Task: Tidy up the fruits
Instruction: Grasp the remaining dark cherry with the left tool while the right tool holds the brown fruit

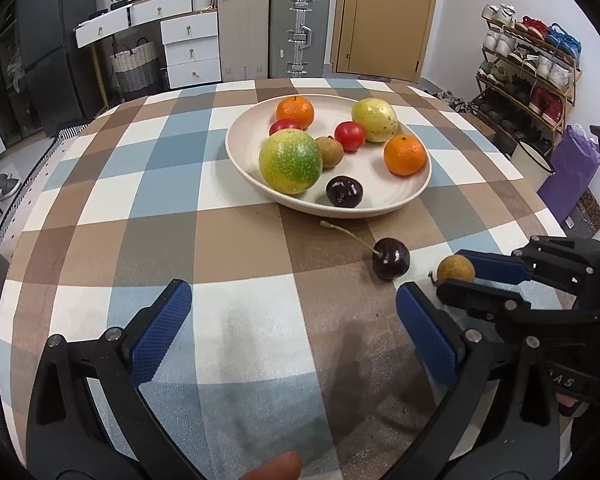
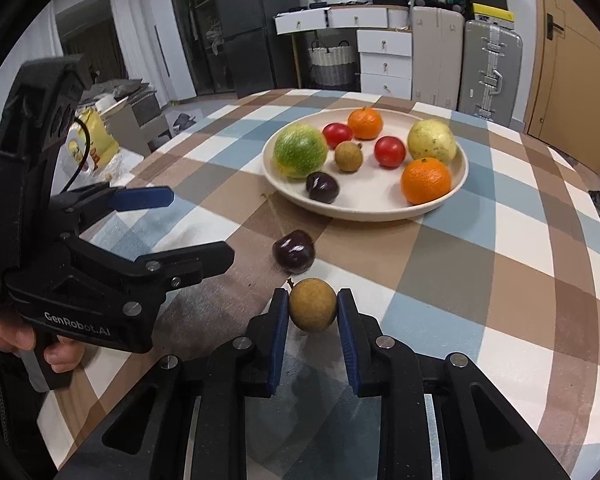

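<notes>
the right hand-held gripper (image 2: pixel 313 312) has its two blue pads pressed against the sides of a small brown longan (image 2: pixel 313 310), which sits low at the near part of the desk (image 2: pixel 500 280); whether the fruit is lifted off the checked cloth or resting on it i cannot tell. the left hand-held gripper (image 1: pixel 292 328) hangs just to the left with its fingers spread wide and nothing between them.

just beyond the longan, a dark cherry (image 2: pixel 293 251) with a long stem lies loose on the cloth, near but apart from the plate (image 2: pixel 364 210). farther off, the pale plate already carries a green-yellow round fruit (image 2: pixel 300 151), a yellow one (image 2: pixel 432 141), two oranges (image 2: pixel 426 181), two small red tomatoes (image 2: pixel 389 151), another longan (image 2: pixel 348 155) and another dark cherry (image 2: pixel 322 187).

so the job looks mostly done: eight fruits are in, and the gripped longan and the loose cherry are left outside.

the longan is round, tan, dull and slightly rough-skinned, with a short stub of stem at its top left.
</notes>
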`<state>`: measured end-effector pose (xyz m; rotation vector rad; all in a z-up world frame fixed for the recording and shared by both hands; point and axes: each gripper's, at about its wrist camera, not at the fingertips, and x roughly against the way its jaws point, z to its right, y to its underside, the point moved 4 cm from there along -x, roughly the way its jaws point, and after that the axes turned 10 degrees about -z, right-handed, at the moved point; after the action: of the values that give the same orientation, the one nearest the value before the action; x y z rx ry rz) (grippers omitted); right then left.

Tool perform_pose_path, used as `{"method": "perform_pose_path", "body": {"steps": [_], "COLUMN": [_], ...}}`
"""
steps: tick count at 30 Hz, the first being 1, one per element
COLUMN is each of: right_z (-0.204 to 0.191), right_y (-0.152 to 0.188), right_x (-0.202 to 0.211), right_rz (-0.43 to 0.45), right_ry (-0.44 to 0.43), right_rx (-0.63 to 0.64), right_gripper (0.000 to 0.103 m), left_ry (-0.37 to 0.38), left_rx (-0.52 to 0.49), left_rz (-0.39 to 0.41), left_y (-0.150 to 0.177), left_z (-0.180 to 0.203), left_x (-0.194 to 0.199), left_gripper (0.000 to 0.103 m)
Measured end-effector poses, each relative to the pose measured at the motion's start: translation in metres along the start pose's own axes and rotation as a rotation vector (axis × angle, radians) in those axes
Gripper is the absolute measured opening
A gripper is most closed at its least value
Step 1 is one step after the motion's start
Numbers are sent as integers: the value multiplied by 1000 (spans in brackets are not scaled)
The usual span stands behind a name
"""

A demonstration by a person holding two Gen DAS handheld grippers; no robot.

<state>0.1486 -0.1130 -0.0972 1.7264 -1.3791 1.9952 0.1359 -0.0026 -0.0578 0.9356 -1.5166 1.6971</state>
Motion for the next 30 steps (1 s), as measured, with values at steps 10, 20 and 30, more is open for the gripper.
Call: {"method": "perform_pose_path", "body": {"steps": [10, 20, 30], "right_z": [36, 42, 38], "right_y": [-1, 0, 0], "right_x": [19, 21, 20], "right_rz": [93, 96, 98], "right_ry": [-1, 19, 17], "right_rx": [-114, -129, -117], "right_gripper": [24, 25, 24], "left_ry": [51, 101, 126], "left_rx": [-37, -85, -97], "left_rz": [-21, -49, -51], "left_y": [-15, -17, -15], "left_z": [24, 47, 53], "left_x": [-16, -32, -36], "left_gripper": [93, 77, 37]}}
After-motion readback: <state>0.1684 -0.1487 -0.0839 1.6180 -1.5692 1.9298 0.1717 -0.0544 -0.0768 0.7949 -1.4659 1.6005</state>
